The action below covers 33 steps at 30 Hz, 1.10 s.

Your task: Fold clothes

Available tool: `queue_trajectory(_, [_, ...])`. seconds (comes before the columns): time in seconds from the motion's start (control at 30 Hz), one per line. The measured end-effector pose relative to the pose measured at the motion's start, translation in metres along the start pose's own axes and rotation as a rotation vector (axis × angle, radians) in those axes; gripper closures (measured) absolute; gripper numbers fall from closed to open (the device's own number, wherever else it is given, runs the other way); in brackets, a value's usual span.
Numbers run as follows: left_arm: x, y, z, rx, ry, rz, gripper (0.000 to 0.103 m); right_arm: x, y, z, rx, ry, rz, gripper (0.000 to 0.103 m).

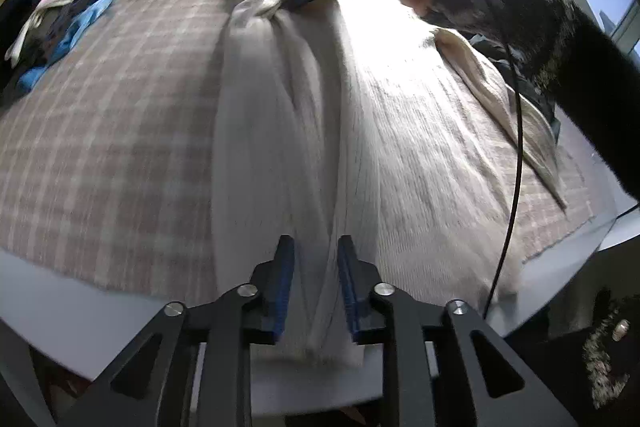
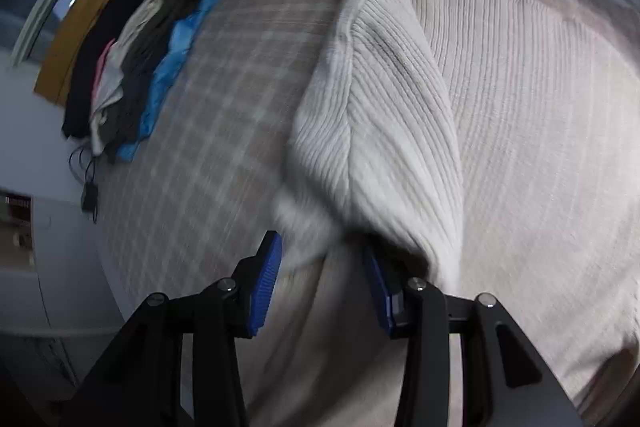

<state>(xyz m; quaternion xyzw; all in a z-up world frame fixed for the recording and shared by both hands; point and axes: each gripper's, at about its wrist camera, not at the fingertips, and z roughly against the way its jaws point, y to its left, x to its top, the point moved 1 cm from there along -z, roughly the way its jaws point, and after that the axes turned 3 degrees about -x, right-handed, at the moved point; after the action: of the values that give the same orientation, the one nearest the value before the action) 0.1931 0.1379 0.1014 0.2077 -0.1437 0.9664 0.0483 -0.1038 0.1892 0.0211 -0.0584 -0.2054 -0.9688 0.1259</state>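
left tool (image 1: 314, 283) pinching cream sweater (image 1: 392, 131), right tool (image 2: 322, 279) around its sleeve, plaid bedspread (image 1: 104, 131)

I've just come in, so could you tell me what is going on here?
A person is folding a cream sweater on a plaid bed, one gripper in each hand. The left gripper pinches a fold at one end. The right gripper has cloth between its fingers at the other. A clothes pile waits aside.
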Motion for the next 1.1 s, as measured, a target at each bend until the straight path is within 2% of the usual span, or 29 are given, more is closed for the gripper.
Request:
queue_trajectory(0.13, [0.002, -0.002, -0.01, 0.024, 0.017, -0.034, 0.076, 0.009, -0.009, -0.002, 0.062, -0.021, -0.083, 0.062])
queue_trajectory(0.17, [0.002, -0.002, -0.011, 0.021, 0.012, -0.036, 0.084, 0.009, -0.008, -0.001, 0.064, -0.035, -0.075, 0.063])
queue_trajectory(0.2, [0.002, -0.001, -0.009, 0.019, 0.002, -0.04, 0.089, 0.009, -0.006, 0.0, 0.066, -0.048, -0.068, 0.067])
queue_trajectory(0.23, [0.001, 0.0, -0.007, 0.021, -0.008, -0.042, 0.096, 0.008, -0.005, 0.001, 0.064, -0.057, -0.056, 0.084])
queue_trajectory(0.27, [0.001, 0.002, -0.003, 0.025, -0.02, -0.041, 0.101, 0.008, -0.002, 0.002, 0.059, -0.055, -0.039, 0.092])
queue_trajectory(0.33, [-0.002, 0.008, 0.005, 0.028, -0.028, -0.031, 0.101, 0.008, 0.0, 0.007, 0.082, -0.049, -0.032, 0.092])
queue_trajectory(0.43, [-0.005, 0.013, 0.024, -0.005, -0.051, -0.005, 0.101, 0.013, -0.009, 0.028, 0.164, -0.069, -0.08, 0.093])
queue_trajectory(0.57, [-0.009, -0.012, 0.039, -0.064, -0.073, -0.067, 0.101, 0.005, -0.046, 0.059, 0.219, -0.125, -0.151, 0.094])
queue_trajectory(0.67, [-0.012, -0.034, 0.027, -0.082, -0.05, -0.137, 0.101, -0.002, -0.069, 0.042, 0.141, -0.103, -0.175, 0.094])
queue_trajectory(0.77, [-0.013, -0.042, -0.01, -0.114, 0.047, -0.163, 0.1, -0.006, -0.079, 0.016, 0.08, -0.051, -0.159, 0.095])
queue_trajectory(0.83, [-0.015, -0.044, -0.02, -0.124, 0.081, -0.169, 0.1, -0.006, -0.079, 0.016, 0.083, -0.041, -0.145, 0.091])
queue_trajectory(0.9, [-0.016, -0.043, -0.004, -0.142, 0.072, -0.166, 0.098, -0.009, -0.076, 0.028, 0.089, -0.012, -0.128, 0.085])
queue_trajectory(1.0, [-0.018, -0.028, 0.027, -0.161, 0.032, -0.126, 0.095, -0.023, -0.065, 0.062, 0.053, -0.079, -0.036, 0.084])
queue_trajectory(1.1, [-0.017, -0.013, 0.037, -0.117, 0.01, -0.099, 0.095, -0.036, -0.054, 0.088, 0.033, -0.183, 0.047, 0.084])
